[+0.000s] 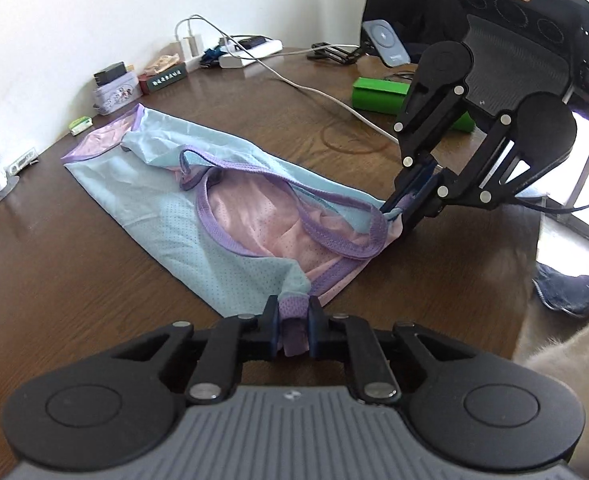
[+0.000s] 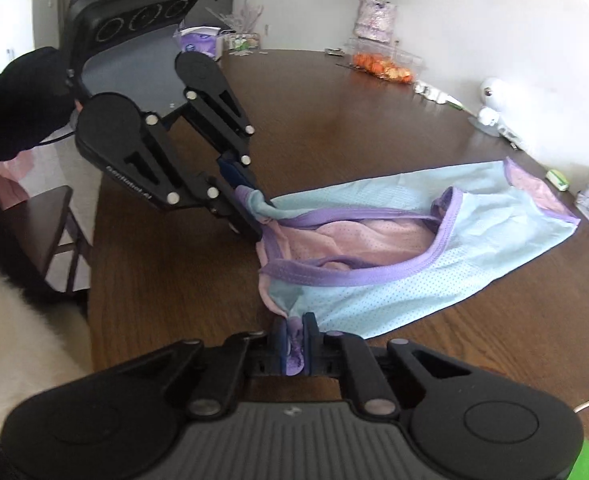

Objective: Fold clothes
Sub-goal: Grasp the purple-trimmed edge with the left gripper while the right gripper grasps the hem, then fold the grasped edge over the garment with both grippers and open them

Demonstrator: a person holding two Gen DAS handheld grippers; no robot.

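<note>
A light blue mesh tank top (image 1: 166, 208) with purple trim and a pink inside lies flat on the dark wooden table (image 1: 54, 280). My left gripper (image 1: 293, 320) is shut on one purple shoulder strap at the near end. My right gripper (image 1: 394, 210) pinches the other shoulder, to the right of the neck opening. In the right wrist view the same tank top (image 2: 474, 232) stretches away to the right. There my right gripper (image 2: 294, 330) is shut on the purple and pink shoulder fabric, and my left gripper (image 2: 256, 208) clamps the bunched blue strap.
A white cable (image 1: 334, 100), a power strip (image 1: 250, 46), a green box (image 1: 378, 94) and a small tin (image 1: 114, 92) sit along the far edge. A flower vase (image 2: 374, 16), a fruit container (image 2: 386, 66) and a white figurine (image 2: 490, 100) stand at the back. A chair (image 2: 42, 232) is beside the table.
</note>
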